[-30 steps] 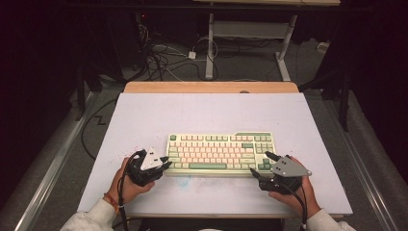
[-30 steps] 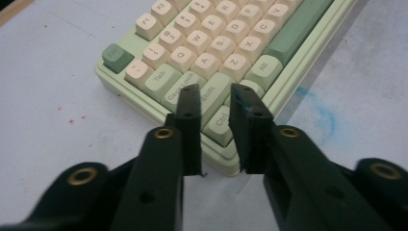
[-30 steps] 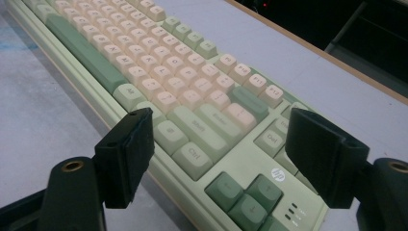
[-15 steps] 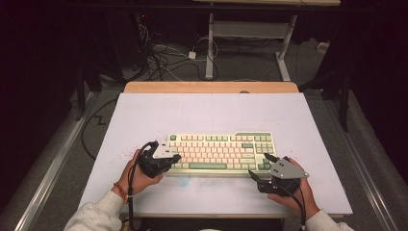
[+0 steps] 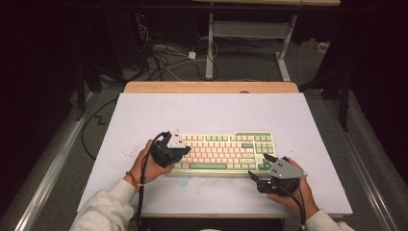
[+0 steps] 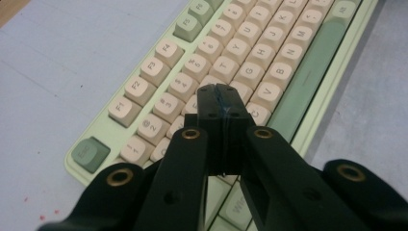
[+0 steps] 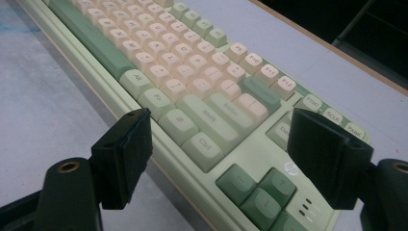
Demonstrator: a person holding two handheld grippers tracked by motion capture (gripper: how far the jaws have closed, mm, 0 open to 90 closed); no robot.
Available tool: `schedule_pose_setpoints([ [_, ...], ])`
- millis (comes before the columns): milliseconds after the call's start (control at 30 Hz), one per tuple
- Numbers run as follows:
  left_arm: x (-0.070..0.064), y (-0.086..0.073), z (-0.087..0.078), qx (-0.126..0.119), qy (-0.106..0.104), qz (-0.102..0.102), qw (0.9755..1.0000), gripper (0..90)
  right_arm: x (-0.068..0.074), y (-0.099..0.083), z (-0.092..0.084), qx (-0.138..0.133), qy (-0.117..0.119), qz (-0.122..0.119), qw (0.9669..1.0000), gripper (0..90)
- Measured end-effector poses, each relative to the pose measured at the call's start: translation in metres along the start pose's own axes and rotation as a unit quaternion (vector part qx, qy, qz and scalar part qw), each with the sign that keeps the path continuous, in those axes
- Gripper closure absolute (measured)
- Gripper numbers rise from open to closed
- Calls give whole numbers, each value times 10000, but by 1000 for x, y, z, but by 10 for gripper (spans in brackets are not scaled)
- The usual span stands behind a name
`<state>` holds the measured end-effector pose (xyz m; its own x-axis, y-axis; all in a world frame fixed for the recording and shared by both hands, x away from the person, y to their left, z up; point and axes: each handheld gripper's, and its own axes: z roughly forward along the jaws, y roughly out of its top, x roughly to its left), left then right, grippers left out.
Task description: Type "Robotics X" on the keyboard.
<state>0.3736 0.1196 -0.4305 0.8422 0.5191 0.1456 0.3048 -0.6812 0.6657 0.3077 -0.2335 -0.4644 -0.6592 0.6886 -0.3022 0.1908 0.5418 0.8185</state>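
Keyboard (image 5: pixel 226 153), pale green case w/ cream and green caps, lies flat on the white worktop (image 5: pixel 144 115), near the person's edge, long side running left-right.

Left gripper (image 5: pixel 179 153) sits over the keyboard's left end; in the left gripper view its jaws are pressed together w/ nothing between them, tip (image 6: pixel 221 98) poised just above the cream letter keys around the middle rows. Looks like a closed-tip poke at a key, not a grab. Can't tell if the tip touches a cap yet.

Right gripper (image 5: pixel 257 168) sits at the keyboard's front right corner, jaws spread wide and empty; in the right gripper view the pads flank the Ctrl/arrow-key (image 7: pixel 250 190) area w/o touching the case.

Handling, as a judgement: rigid plastic body, prob. moderate weight, won't flex; should slide easily on the smooth worktop if pushed sideways. Keycaps are the weak bit: they depress, wobble and could pop off if pinched or levered. For pressing, come straight down on one cap centre w/ a light touch. For moving it, take the case rim at the short ends or front edge, never the caps.
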Motion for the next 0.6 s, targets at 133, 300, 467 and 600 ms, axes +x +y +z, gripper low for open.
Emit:
schedule_pose_setpoints([
  [133, -2, 10, 9, 44, -48, 80, 9999, 877, 0, 0, 0, 2, 5, -4, 10000, 243],
  [300, -3, 19, 23, 191, -130, 178, 9996, 877, 0, 0, 1, 7, 29, -35, 10000, 243],
  [467, -2, 26, 34, 314, -196, 189, 9991, 877, 0, 0, 1, 9, 64, -20, 10000, 243],
  [600, 0, 31, 44, 380, -175, 177, 9990, 877, 1, -1, 2, 37, 79, -30, 10000, 244],
])
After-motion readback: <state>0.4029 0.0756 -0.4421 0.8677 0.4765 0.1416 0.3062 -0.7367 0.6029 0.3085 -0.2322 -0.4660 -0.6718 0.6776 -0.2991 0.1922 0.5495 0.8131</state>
